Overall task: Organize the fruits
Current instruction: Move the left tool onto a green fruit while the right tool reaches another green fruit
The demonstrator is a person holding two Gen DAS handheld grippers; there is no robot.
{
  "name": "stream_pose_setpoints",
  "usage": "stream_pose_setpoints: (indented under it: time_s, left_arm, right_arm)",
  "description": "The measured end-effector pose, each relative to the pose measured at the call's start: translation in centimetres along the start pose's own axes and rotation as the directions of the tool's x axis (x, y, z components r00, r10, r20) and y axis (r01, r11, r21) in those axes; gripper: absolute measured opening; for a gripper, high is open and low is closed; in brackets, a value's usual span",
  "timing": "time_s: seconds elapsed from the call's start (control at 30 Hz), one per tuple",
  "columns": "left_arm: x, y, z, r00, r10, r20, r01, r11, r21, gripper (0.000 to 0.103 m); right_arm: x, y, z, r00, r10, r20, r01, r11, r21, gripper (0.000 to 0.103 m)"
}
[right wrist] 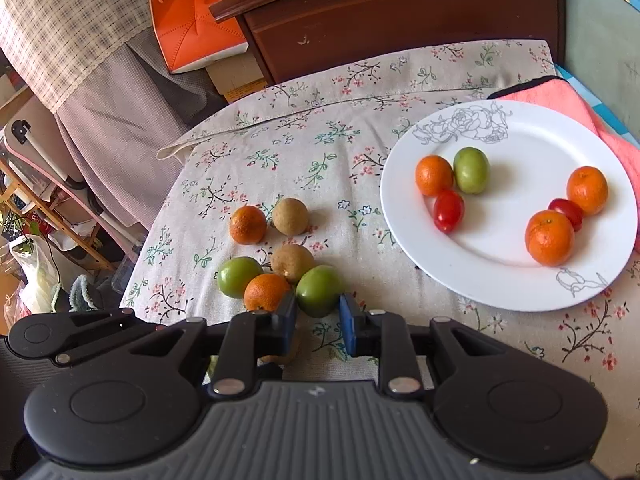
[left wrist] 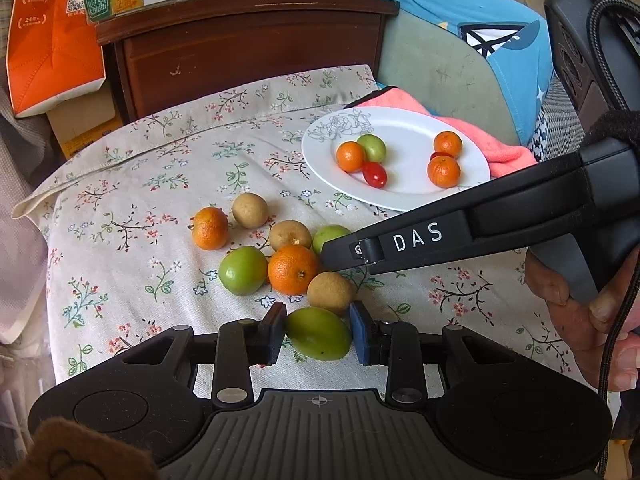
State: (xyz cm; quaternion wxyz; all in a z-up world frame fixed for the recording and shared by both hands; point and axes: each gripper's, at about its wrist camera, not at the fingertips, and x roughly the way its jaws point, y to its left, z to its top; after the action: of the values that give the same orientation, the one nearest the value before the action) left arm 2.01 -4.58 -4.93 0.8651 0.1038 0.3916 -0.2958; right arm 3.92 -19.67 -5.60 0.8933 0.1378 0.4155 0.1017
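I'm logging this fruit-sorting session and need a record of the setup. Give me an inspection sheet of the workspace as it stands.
Surface: floral cloth over a soft, uneven top.
Job's things: white plate holds three oranges, one green fruit, two red tomatoes; loose pile of oranges, green and brown fruits on the cloth.
Clutter: pink towel under the plate's far edge.
Grippers: left gripper fingers flank a green fruit; right gripper fingers flank another; contact unclear.
Cables: black cable by the right hand.
Surroundings: wooden cabinet, orange box.
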Motion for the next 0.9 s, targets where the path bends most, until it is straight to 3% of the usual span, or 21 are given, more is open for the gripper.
stream_pose_setpoints:
  time_s: [0.17,0.23,0.37,0.5,0.67,0.9]
  left_arm:
    - [-0.6,0.5,0.5,0.999,0.012,0.031,-0.011,0.999,-0.035,0.032]
    - [-0.6,0.7,0.6,0.999,0.018,0.030,-0.017,0.999,-0.047,0.032]
    - [-0.4,0.5,0.4,1.000,0.014,0.014,-0.014,1.000,-0.026,0.032]
    - [-0.4,0.3,0.2,1.000,0.018,0.016,-0.018,1.000,-0.017,0.032]
    - [-0.6,0.6,0.1,0.999,0.036,0.020,-0.036,0.999,-0.026,0.031]
    - [-0.6,0.5,0.2,0.999,0.038,0.025,-0.038,0.999,-0.023,0.031]
  right_arm:
    - [-0.8,-0.2,0.4,1.000,0.014,0.023,-0.015,1.000,0.016,0.020]
    - [-0.9,-0.2,0.5,1.000,0.019,0.024,-0.019,1.000,0.018,0.011]
    - [-0.3,-0.5,0.3,1.000,0.000,-0.002,0.000,1.000,0.031,0.011]
    - [-0.5,-0.9,0.4,1.000,0.016,0.016,-0.018,0.997,0.072,0.017]
    - [0.0,-1.1,0.7,0.998,-0.055,0.034,0.053,0.996,0.070,0.023]
    - [-0.2,-1.9,0.9,0.995,-0.091,0.047,0.085,0.989,0.118,0.030]
